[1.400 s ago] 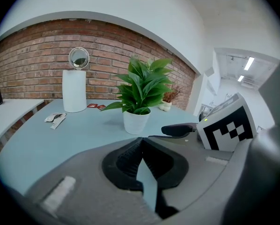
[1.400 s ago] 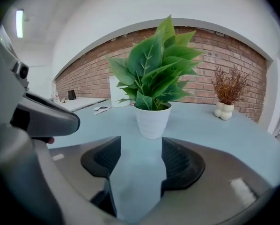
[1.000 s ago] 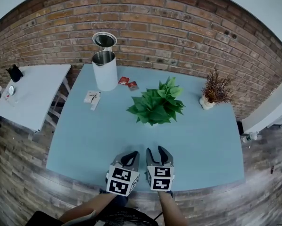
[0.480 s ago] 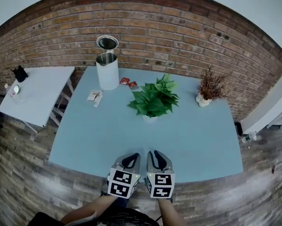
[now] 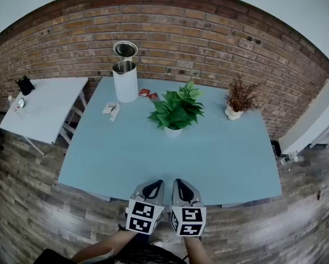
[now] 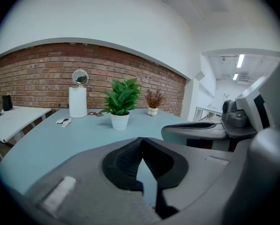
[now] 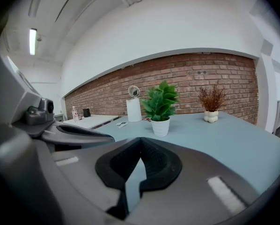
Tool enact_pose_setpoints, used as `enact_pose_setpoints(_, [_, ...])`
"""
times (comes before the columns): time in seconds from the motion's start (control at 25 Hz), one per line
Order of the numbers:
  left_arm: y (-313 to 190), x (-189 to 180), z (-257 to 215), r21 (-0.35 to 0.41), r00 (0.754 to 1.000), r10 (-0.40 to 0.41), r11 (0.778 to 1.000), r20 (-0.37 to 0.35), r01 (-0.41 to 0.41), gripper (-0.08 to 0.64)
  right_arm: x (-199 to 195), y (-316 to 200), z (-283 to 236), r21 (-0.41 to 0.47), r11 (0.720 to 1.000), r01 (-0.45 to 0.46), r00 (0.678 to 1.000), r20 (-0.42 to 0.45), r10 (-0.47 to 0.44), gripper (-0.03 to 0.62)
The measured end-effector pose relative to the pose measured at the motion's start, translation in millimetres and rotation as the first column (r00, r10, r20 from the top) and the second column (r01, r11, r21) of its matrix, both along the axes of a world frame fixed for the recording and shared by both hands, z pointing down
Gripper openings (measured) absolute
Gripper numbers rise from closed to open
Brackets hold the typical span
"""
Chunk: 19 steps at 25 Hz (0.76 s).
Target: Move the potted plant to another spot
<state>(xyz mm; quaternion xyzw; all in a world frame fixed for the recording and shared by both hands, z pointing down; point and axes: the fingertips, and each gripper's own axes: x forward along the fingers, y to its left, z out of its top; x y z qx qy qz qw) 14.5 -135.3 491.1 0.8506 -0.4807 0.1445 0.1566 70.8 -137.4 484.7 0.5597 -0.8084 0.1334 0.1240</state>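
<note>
The green potted plant [image 5: 175, 110] stands upright in its white pot [image 5: 173, 131] on the far middle of the light blue table [image 5: 219, 158]. It also shows in the left gripper view [image 6: 121, 96] and in the right gripper view [image 7: 161, 101]. Both grippers hang side by side off the table's near edge, well short of the plant. My left gripper [image 5: 152, 186] has its jaws together with nothing in them [image 6: 141, 141]. My right gripper [image 5: 181, 185] is shut and empty too [image 7: 141, 142].
A dried plant in a small white vase [image 5: 239, 99] stands at the far right. A white cylinder bin [image 5: 125, 81] with a round mirror [image 5: 125, 49] behind it is at the far left, by red packets [image 5: 144, 93] and a card [image 5: 110, 109]. A white side table [image 5: 43, 106] is left.
Both grippers have drawn back from over the table to just off its near edge, farther from the plant. The right gripper's jaws, apart before, have come together.
</note>
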Motion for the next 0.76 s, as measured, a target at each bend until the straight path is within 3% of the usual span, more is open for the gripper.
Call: enact_pose_setpoints(0.76, [35,1,-7,0.043,1.0,-0.002,0.999,0.0,0.002,0.002,0,42,-11,0.001,1.0,0.006,0.999,0.04,-0.006,0.006])
